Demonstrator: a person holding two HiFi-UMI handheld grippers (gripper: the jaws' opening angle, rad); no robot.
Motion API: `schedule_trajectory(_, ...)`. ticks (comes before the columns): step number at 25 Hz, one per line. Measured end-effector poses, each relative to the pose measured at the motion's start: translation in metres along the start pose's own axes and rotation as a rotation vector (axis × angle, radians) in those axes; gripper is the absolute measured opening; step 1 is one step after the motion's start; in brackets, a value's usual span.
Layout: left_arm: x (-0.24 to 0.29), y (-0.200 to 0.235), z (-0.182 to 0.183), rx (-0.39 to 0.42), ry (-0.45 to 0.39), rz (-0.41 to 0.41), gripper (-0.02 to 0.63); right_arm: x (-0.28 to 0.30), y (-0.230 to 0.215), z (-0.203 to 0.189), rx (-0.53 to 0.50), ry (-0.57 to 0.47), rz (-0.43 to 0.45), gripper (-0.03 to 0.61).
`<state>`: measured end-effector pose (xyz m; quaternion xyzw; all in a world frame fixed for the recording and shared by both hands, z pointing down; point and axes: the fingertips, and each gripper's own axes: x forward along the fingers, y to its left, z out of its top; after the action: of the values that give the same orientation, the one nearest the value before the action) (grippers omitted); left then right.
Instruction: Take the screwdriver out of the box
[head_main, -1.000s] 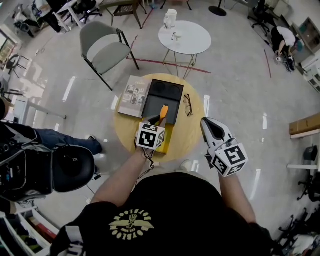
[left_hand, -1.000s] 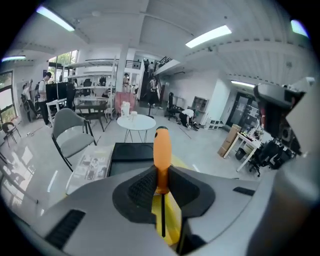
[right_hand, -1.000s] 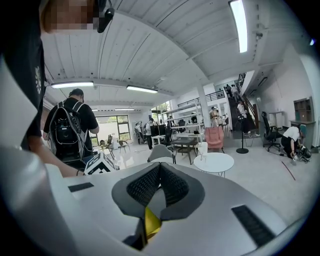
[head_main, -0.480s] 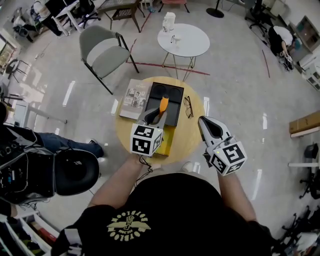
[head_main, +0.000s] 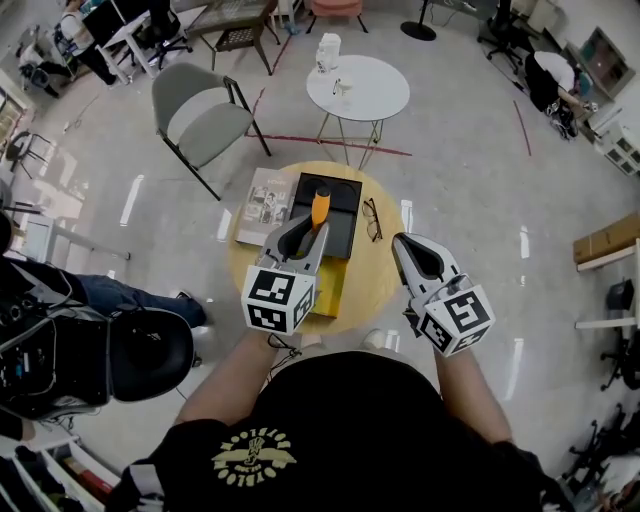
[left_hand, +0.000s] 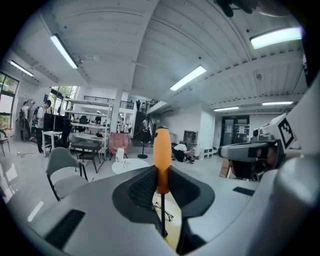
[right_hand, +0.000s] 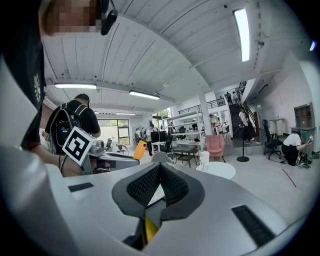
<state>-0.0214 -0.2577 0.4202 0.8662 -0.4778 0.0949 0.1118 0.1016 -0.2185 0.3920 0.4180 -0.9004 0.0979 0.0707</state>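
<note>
the left claw (head_main: 305, 240) is gripping the screwdriver (left_hand: 161, 155) by the lower end of its orange handle, holding it over the open black box (head_main: 345, 200) on the round yellow surface (head_main: 375, 270). the right claw (right_hand: 159, 167) is hovering alongside, jaws pressed together, empty.

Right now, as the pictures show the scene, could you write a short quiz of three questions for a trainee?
1. True or false: the left gripper is shut on the orange handle of the screwdriver.
2. In the head view, which thing lies on the round table just right of the black box? A) a cup B) the eyeglasses C) a phone
3. Fill in: the right gripper has its jaws together and holds ____.

Key: 1 true; 2 B; 3 nothing.
</note>
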Motion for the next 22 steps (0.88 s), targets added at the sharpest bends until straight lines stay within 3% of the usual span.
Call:
schedule_trajectory(8, -0.018, -0.013, 0.042, 0.05, -0.098, -0.019, 0.081, -0.01, -0.001, 0.018, -0.053, -0.039, -0.018, 0.015)
schedule_trajectory(13, -0.031, -0.019, 0.059, 0.124, -0.156, -0.005, 0.081, -0.019, 0.004, 0.028, -0.072, -0.063, -0.028, 0.015)
schedule_trajectory(22, -0.045, -0.019, 0.096, 0.158, -0.241, -0.018, 0.081, -0.02, 0.002, 0.055, -0.11, -0.09, -0.049, 0.015)
